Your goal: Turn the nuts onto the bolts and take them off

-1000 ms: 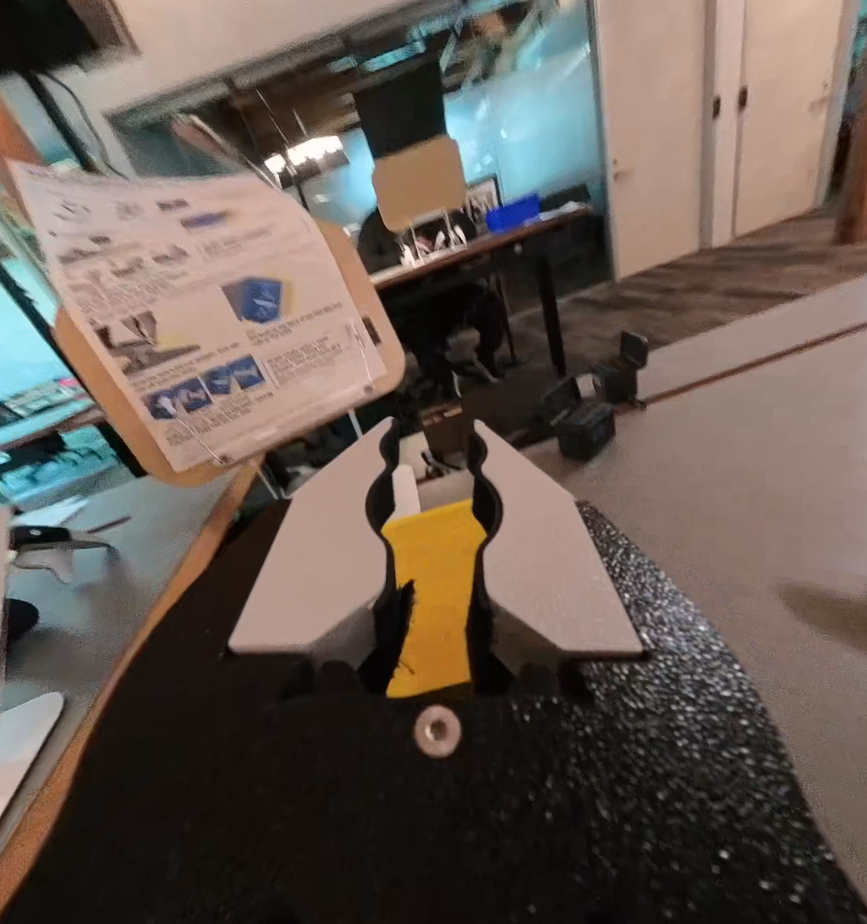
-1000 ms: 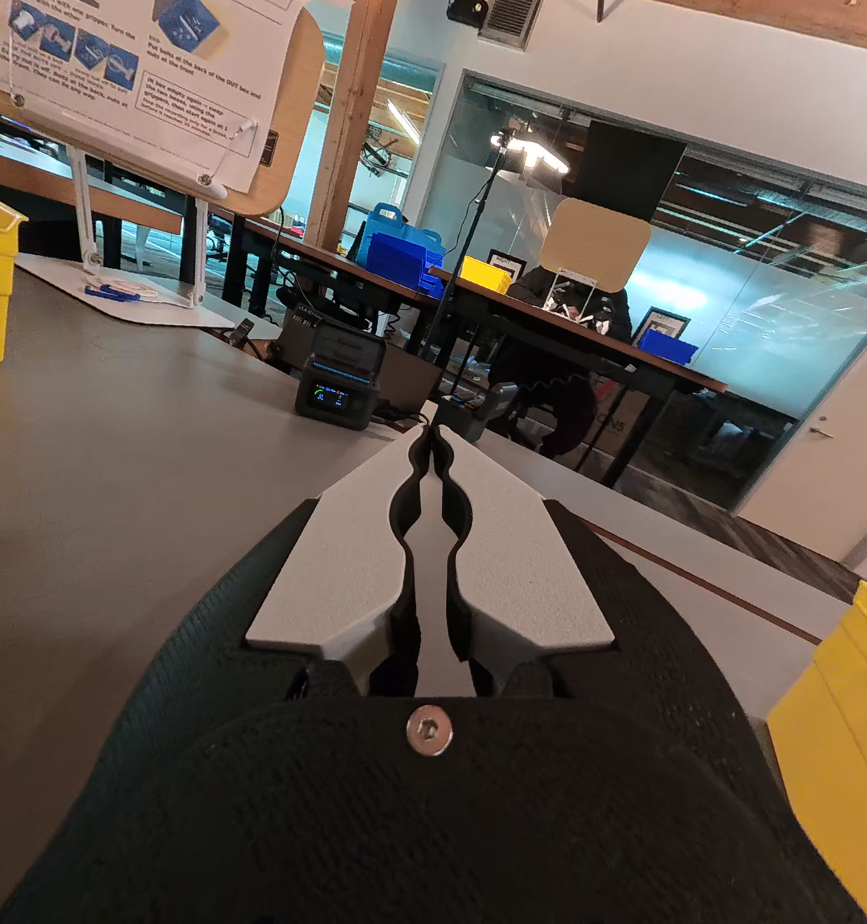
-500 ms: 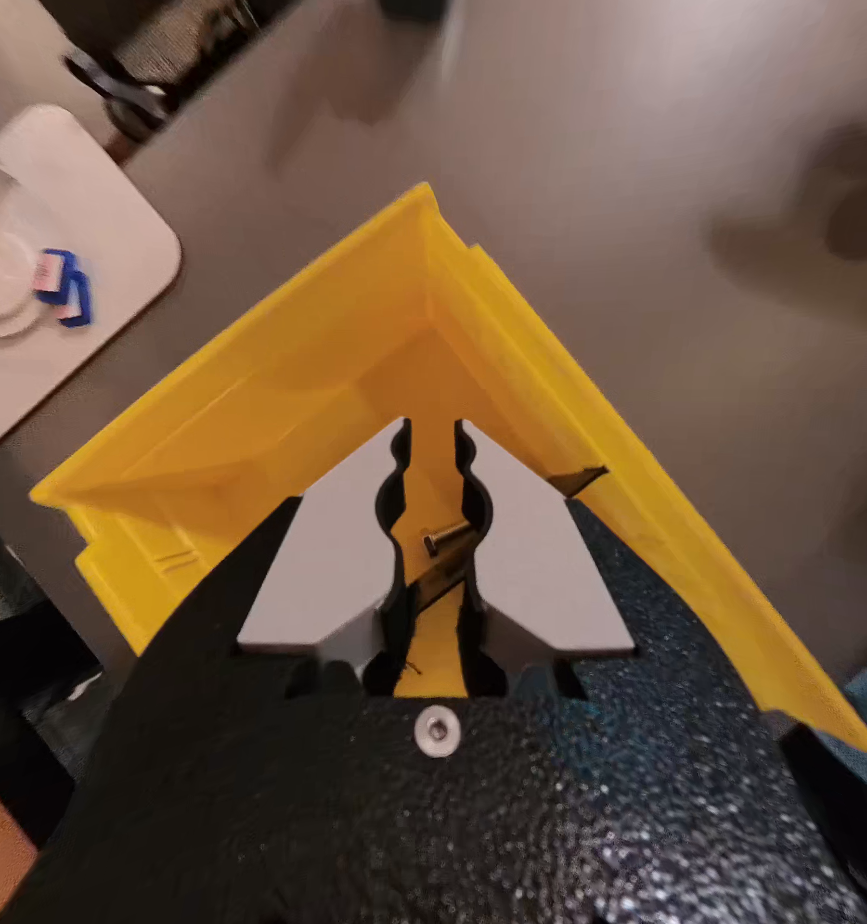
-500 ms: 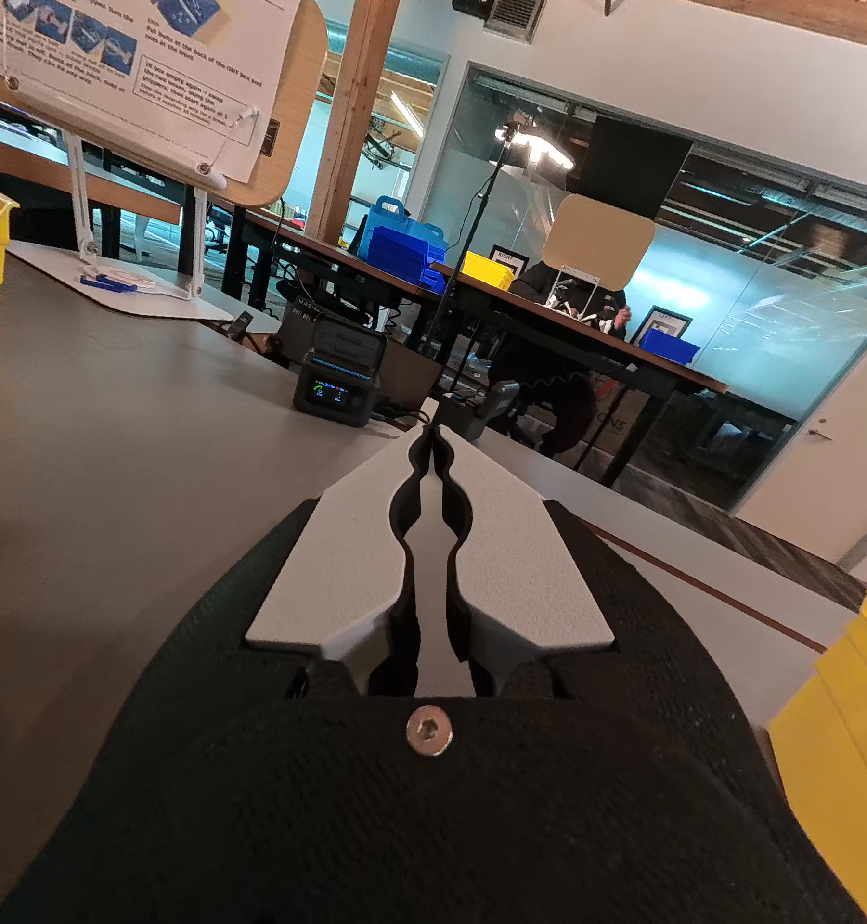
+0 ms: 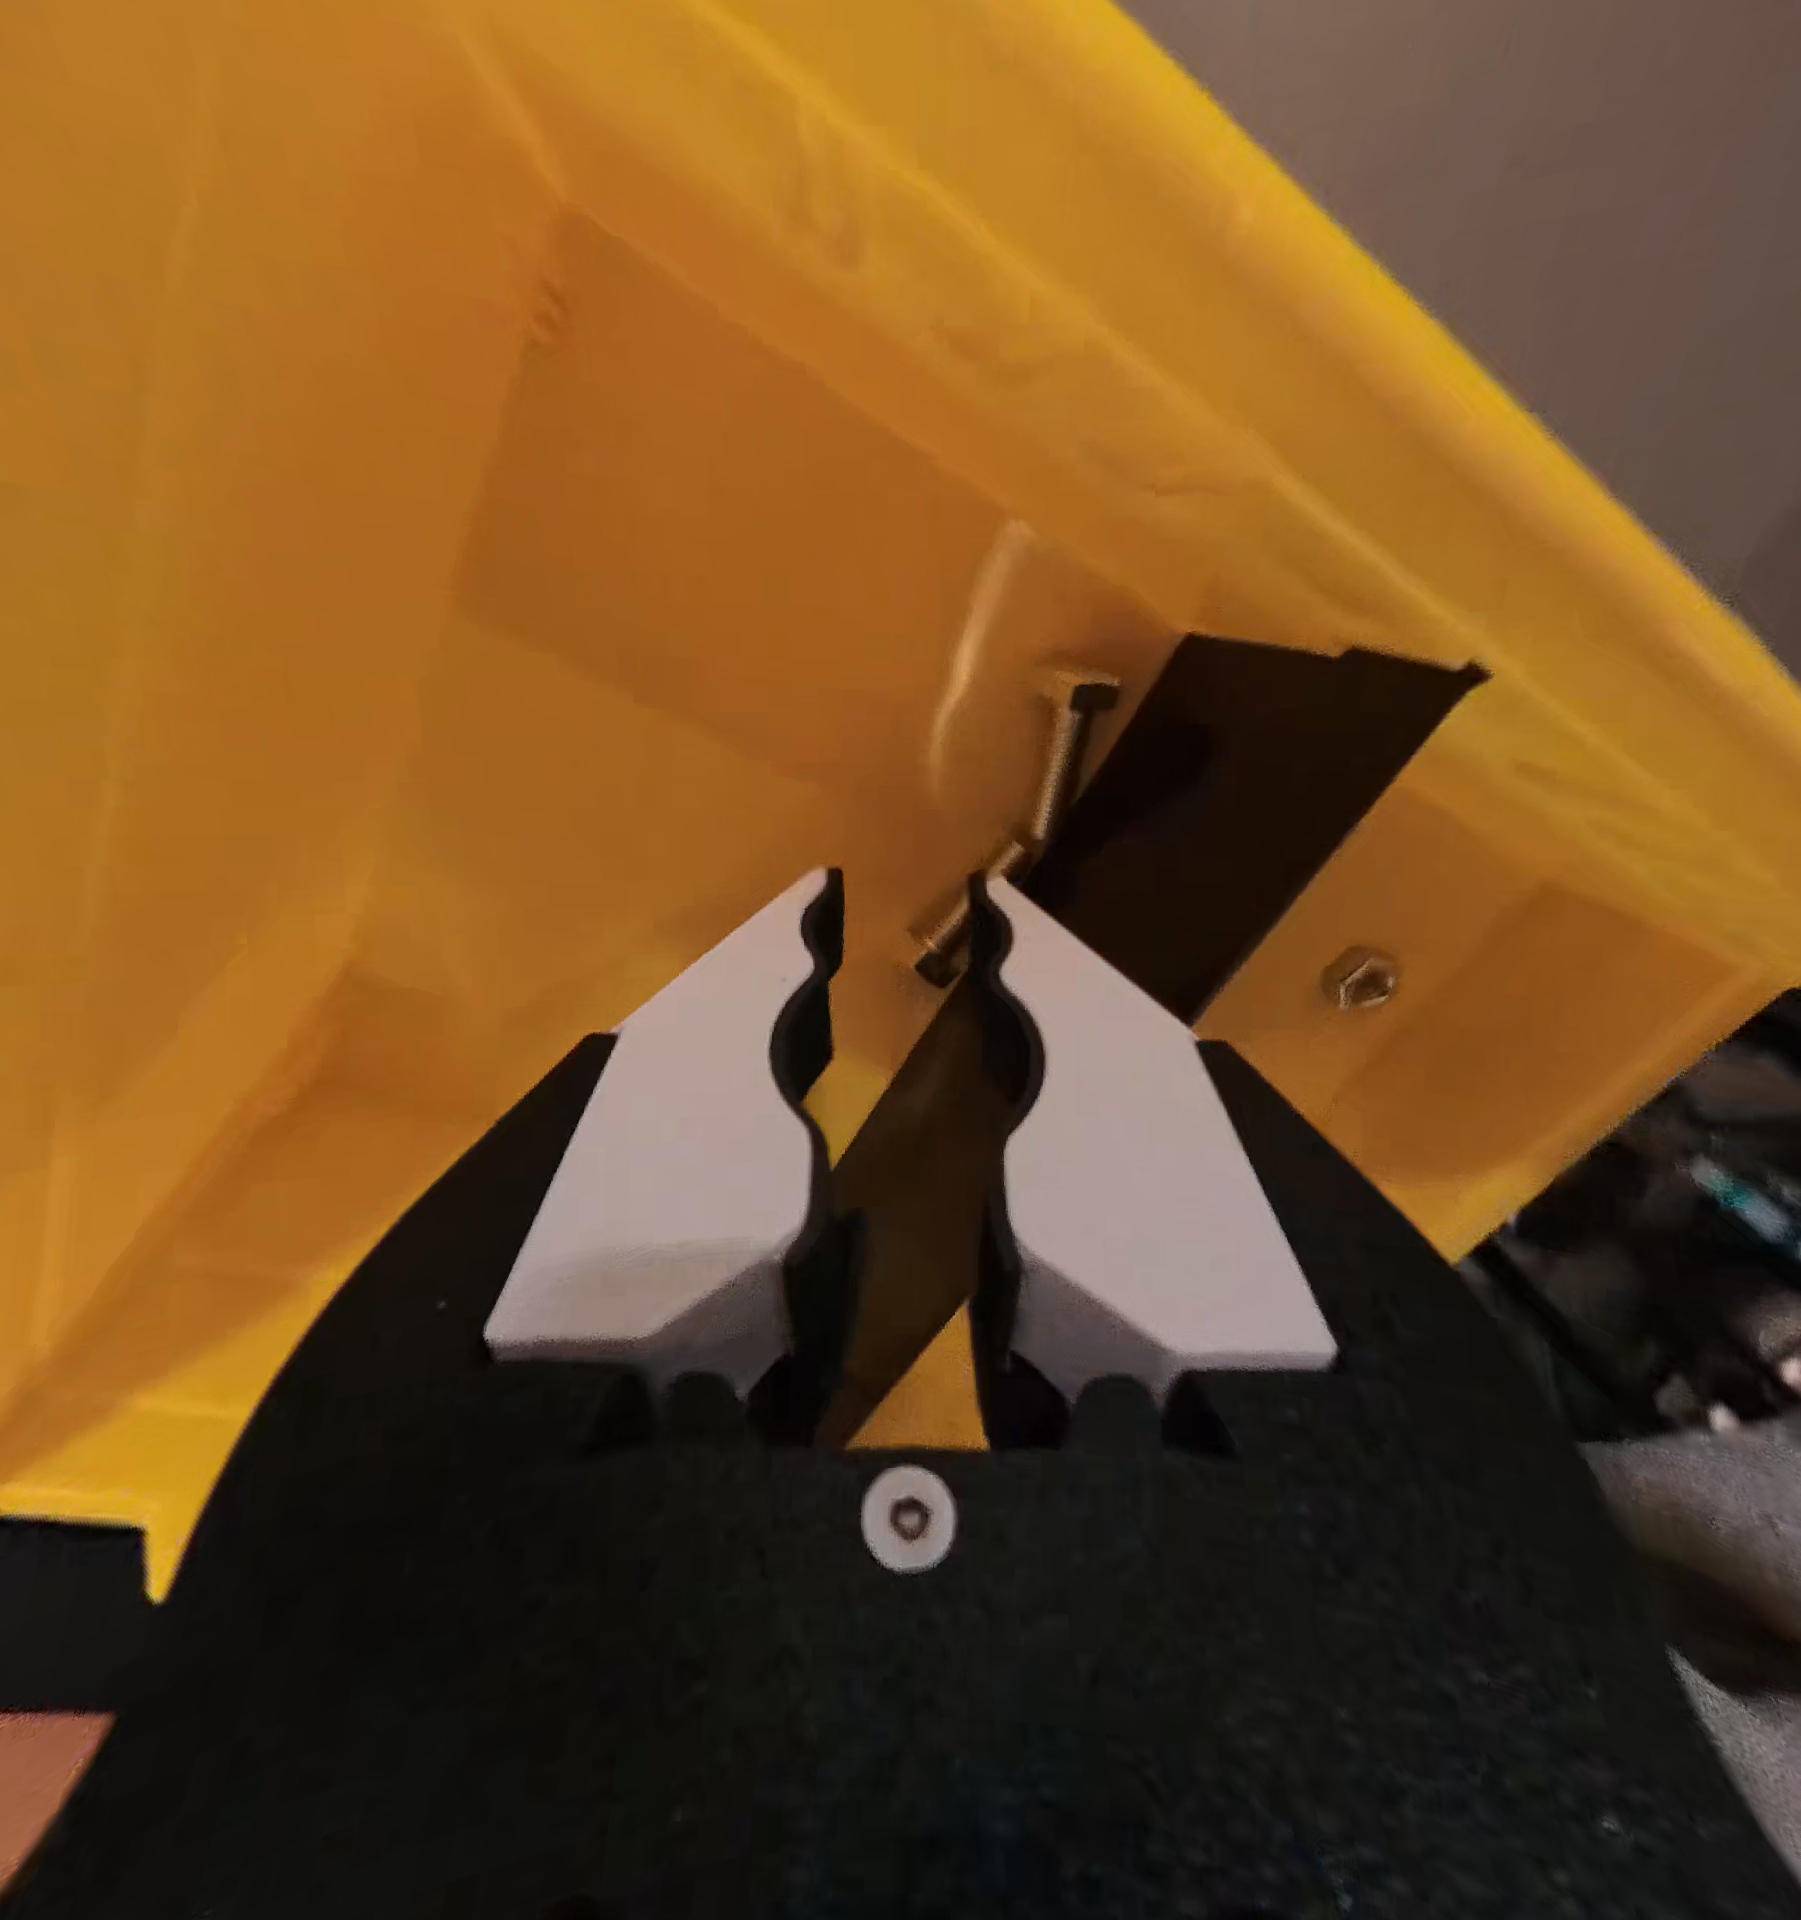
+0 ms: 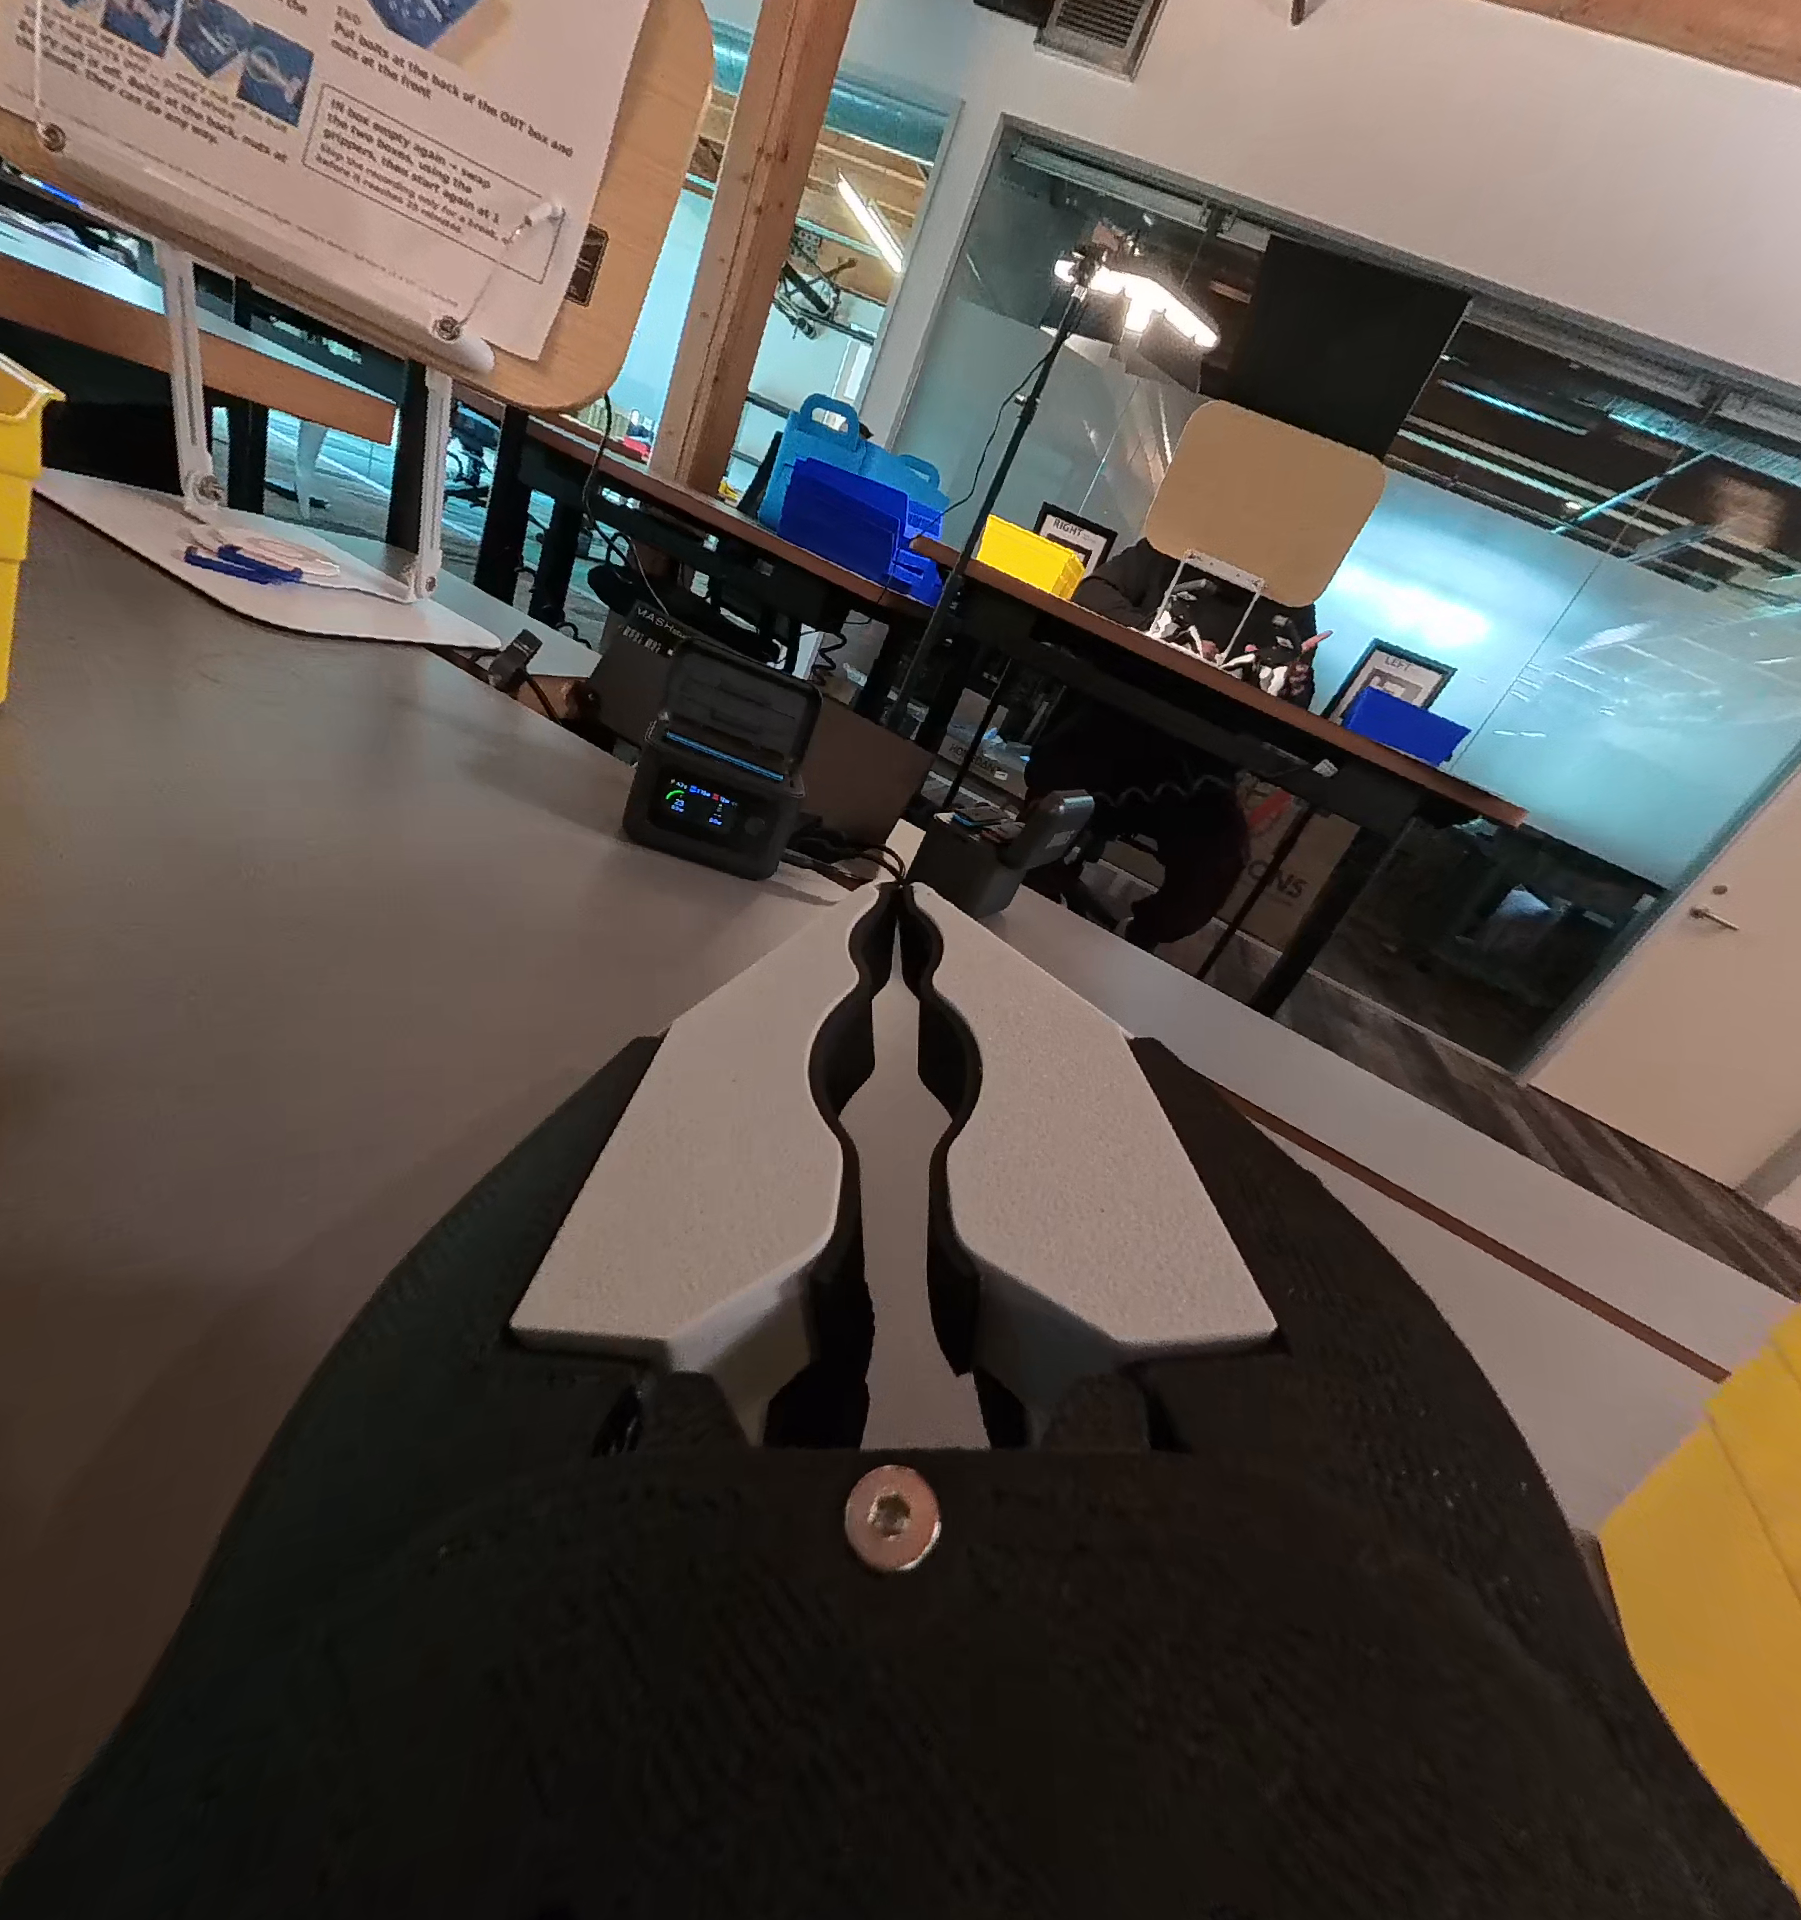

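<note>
Seemingly unclamped, left gripper (image 5: 906, 883) over 2 bolts (image 5: 1062, 758) in bin (image 5: 667, 416).

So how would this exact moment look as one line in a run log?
left gripper: open, inside yellow plastic bin, over two brass bolts by black divider | loose brass nut: beyond divider | right gripper: shut, empty, above grey table

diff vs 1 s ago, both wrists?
Left gripper swung from facing the room down into the yellow bin, closing in on two bolts beside the black divider; still open, nothing grasped. Right gripper stayed shut above the table, drifting slightly.
</note>
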{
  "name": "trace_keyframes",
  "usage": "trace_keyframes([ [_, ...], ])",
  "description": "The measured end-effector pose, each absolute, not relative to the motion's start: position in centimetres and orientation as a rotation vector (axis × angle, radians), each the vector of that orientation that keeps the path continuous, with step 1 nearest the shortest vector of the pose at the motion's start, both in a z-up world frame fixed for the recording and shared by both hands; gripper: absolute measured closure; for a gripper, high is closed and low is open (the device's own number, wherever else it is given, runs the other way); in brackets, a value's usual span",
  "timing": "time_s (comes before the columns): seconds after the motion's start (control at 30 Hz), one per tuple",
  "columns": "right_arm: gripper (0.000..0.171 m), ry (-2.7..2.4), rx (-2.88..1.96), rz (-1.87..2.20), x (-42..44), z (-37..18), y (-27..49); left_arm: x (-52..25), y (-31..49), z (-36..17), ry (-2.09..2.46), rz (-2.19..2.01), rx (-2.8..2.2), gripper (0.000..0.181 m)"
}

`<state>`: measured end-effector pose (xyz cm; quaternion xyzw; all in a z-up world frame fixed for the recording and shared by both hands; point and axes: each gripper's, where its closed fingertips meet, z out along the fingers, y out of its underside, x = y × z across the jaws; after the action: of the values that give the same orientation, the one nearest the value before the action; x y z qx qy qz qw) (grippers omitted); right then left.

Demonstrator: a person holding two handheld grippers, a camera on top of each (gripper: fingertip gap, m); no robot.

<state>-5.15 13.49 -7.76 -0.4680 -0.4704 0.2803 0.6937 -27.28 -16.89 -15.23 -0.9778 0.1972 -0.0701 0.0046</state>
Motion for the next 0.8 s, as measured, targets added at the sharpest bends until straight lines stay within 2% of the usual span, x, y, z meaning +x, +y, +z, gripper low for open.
trace_keyframes([
  [0.03, 0.171, -1.051, -1.044, 0.626, -5.2, -7.8, 13.5, -27.1, -17.1, -15.4, 0.674, -0.259, -3.080, 0.158],
  [0.13, 0.171, -1.054, -1.045, 0.625, -5.2, -7.8, 13.5, -26.4, -18.1, -16.0, 0.850, -0.411, -3.130, 0.152],
  [0.4, 0.171, -1.045, -1.053, 0.636, -5.1, -7.7, 13.6, -27.0, -19.3, -16.7, 1.203, -0.504, -3.213, 0.159],
  [0.6, 0.171, -1.039, -1.058, 0.646, -5.0, -7.7, 13.7, -27.7, -19.7, -17.5, 1.459, -0.366, -3.196, 0.158],
  [0.8, 0.171, -1.029, -1.063, 0.660, -4.9, -7.6, 13.8, -28.1, -19.6, -18.2, 1.524, -0.260, -3.137, 0.155],
])
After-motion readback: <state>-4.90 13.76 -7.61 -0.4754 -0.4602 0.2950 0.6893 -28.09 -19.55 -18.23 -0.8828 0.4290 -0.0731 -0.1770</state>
